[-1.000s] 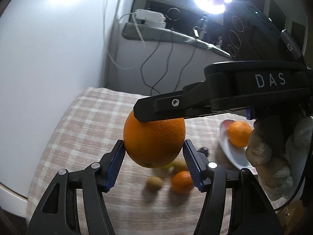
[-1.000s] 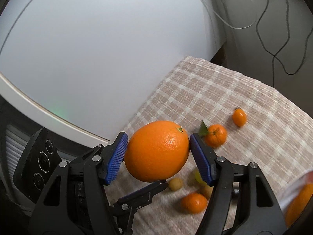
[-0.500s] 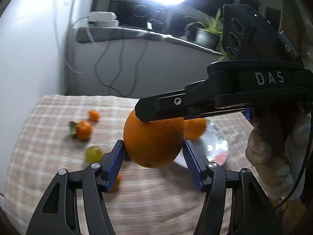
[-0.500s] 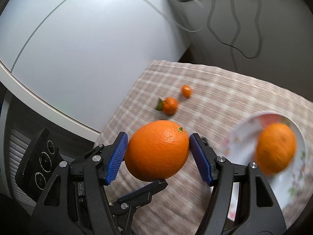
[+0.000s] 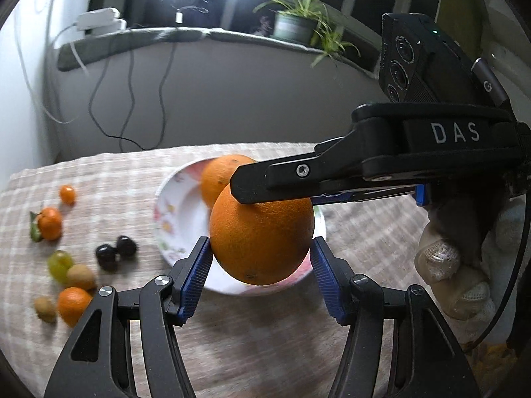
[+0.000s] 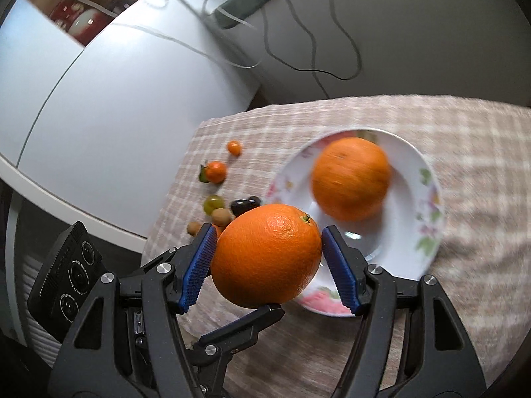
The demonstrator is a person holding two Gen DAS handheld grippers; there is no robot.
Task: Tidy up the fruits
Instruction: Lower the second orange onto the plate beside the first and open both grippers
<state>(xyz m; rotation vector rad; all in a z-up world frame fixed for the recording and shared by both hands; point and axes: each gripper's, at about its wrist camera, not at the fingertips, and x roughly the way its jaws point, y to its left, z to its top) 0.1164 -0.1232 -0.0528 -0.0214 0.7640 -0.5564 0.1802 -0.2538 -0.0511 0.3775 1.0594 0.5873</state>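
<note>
The white letters "DAS" stand on the black body of the right tool (image 5: 277,195), which reaches in from the right of the left wrist view. Small print rings the lenses of the black camera block (image 6: 71,273) in the right wrist view, too fine to read.

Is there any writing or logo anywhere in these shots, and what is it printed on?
"DAS": white capitals on the black body of the right gripper, seen in the left wrist view.
A small white logo mark on the grey cable plug above it: too small to read.
Tiny white print around the lenses of the black camera block in the right wrist view: too small to read.
</note>
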